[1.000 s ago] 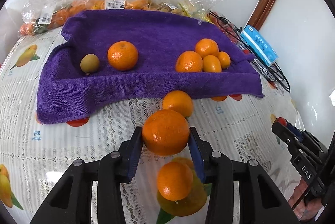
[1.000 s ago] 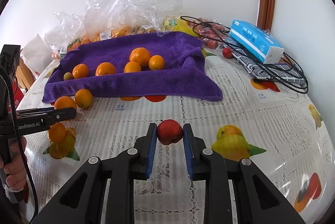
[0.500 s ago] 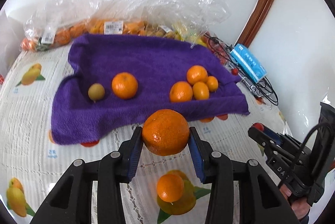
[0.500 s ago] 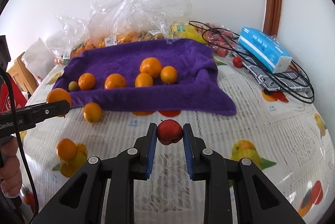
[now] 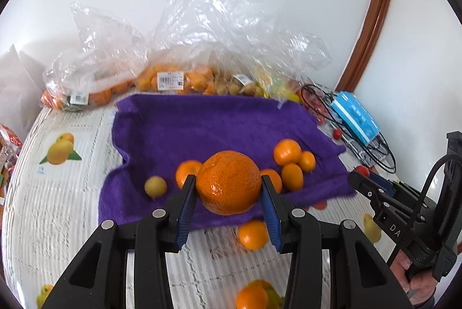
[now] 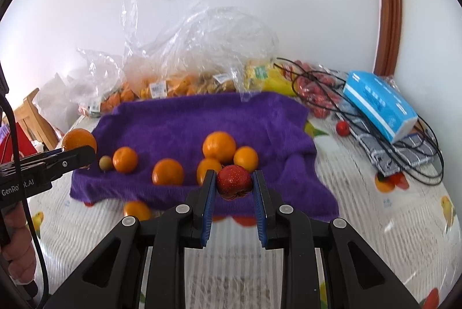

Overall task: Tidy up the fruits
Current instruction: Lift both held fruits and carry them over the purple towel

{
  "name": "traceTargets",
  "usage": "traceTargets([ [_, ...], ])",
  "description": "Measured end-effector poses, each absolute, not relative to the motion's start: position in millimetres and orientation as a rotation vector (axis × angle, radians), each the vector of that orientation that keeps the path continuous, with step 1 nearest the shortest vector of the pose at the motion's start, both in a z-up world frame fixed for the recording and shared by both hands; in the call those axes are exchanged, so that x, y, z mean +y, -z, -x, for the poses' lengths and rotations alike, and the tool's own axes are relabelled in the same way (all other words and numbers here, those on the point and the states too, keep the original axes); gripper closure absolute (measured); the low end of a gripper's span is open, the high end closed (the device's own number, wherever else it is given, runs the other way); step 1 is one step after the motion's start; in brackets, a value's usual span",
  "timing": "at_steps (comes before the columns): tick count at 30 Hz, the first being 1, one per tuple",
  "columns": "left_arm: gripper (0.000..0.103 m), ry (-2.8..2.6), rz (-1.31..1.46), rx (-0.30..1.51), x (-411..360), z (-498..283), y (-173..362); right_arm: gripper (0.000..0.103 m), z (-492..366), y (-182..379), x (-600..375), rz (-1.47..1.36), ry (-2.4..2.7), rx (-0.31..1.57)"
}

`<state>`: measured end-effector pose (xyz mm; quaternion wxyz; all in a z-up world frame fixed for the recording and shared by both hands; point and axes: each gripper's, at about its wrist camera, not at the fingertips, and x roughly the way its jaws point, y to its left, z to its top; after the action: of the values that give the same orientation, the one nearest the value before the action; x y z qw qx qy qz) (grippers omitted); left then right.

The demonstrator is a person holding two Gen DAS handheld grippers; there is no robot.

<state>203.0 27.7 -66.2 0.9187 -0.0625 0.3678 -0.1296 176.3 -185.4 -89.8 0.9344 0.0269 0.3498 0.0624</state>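
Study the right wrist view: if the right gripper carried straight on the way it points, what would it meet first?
Probably the purple towel, near the cluster of oranges lying on it. The right gripper, shut on a small red fruit, points down at that spot; depth is hard to judge.

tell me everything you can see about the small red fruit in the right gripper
The small red fruit is round, glossy, deep red with pale speckles and a dark dimple underneath. The right gripper is shut on it, blue pads pressing both sides, holding it in the air before the purple towel. Nothing else touches it.
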Motion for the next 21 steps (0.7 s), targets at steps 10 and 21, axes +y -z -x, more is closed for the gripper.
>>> traceTargets([
  [10,0.062,0.195,0.157,0.740,44,-225,67,0.078,-213,79,-176,-0.060,-0.152,0.671],
  [21,0.062,0.129,0.195,0.728,55,-261,66,0.078,-255,65,-162,-0.066,-0.205,0.621],
])
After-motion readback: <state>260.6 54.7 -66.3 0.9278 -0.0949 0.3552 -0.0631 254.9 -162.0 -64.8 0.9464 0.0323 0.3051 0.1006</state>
